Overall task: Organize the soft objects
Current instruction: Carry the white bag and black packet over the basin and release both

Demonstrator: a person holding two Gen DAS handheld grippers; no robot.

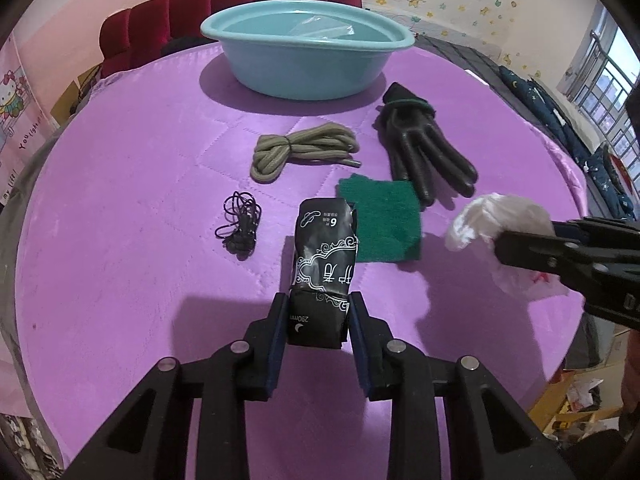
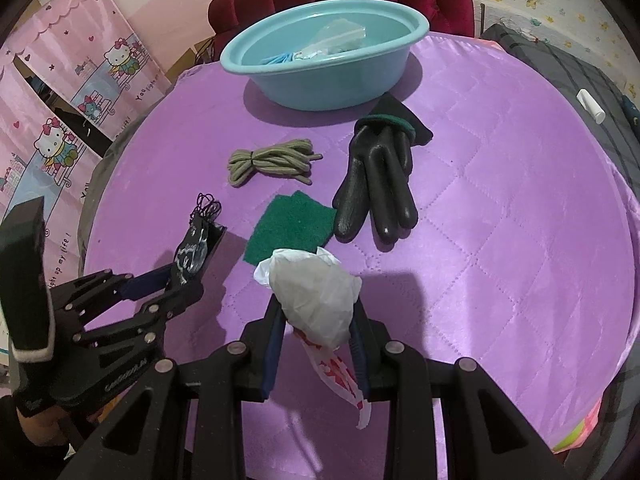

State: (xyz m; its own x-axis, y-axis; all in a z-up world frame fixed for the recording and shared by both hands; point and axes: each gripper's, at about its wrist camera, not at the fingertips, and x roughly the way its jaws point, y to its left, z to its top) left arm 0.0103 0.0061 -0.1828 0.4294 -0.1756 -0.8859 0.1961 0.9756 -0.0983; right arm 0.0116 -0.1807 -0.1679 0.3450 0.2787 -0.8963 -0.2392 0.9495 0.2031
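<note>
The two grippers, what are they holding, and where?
Left gripper pinches the black packet at its near end. Right gripper pinches the white plastic bag near its bottom.

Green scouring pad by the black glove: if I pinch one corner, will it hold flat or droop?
The green scouring pad lies flat and thin, so it will probably sag a little yet keep its sheet shape. Its fuzzy surface should resist slipping. It looks light; the black glove fingertips beside it might get nudged.
</note>
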